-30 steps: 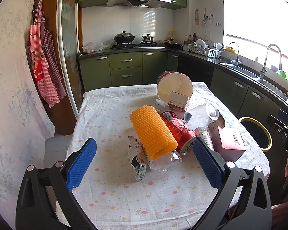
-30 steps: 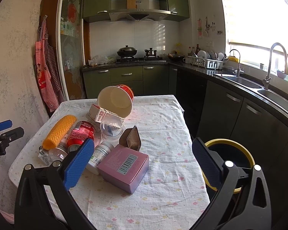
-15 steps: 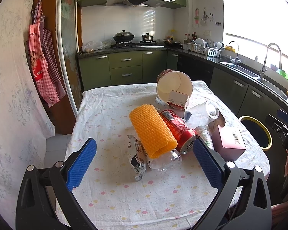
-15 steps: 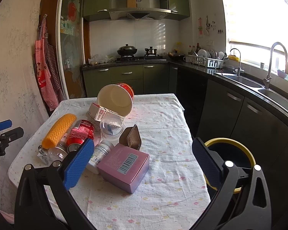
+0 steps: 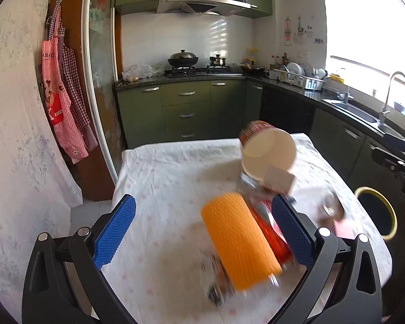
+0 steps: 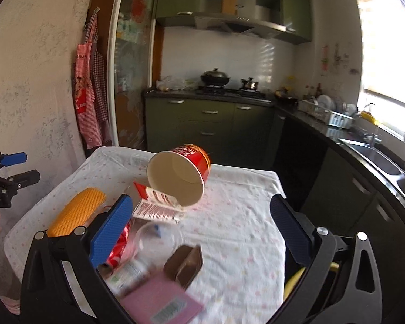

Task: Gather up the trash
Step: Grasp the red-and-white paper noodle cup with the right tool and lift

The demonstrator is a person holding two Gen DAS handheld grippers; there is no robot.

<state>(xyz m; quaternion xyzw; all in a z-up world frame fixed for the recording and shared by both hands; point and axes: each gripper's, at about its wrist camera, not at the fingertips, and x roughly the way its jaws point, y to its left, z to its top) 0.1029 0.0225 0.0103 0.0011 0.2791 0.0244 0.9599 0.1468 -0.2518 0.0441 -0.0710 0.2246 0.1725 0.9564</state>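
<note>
A pile of trash lies on the white-clothed table [image 5: 162, 178]. It holds an orange foam-net roll [image 5: 240, 240], a red can [image 5: 272, 237] beside it, a tipped red paper bowl [image 6: 181, 178], a small red and white carton [image 6: 159, 208], a clear plastic cup [image 6: 159, 237], a brown wrapper [image 6: 186, 264] and a pink box [image 6: 162, 302]. My left gripper [image 5: 202, 232] is open, with the orange roll between its blue fingers. My right gripper [image 6: 199, 229] is open above the cup and the brown wrapper. Both views are blurred.
A yellow-rimmed bin [image 5: 375, 210] stands on the floor past the table's right edge. Green kitchen cabinets [image 5: 186, 108], a stove and a sink counter [image 6: 378, 156] lie beyond. Aprons [image 5: 62, 102] hang on the left wall.
Both grippers have moved forward and in toward the pile. The orange roll now sits between the left fingers, and the right view has closed in on the bowl and cup.
</note>
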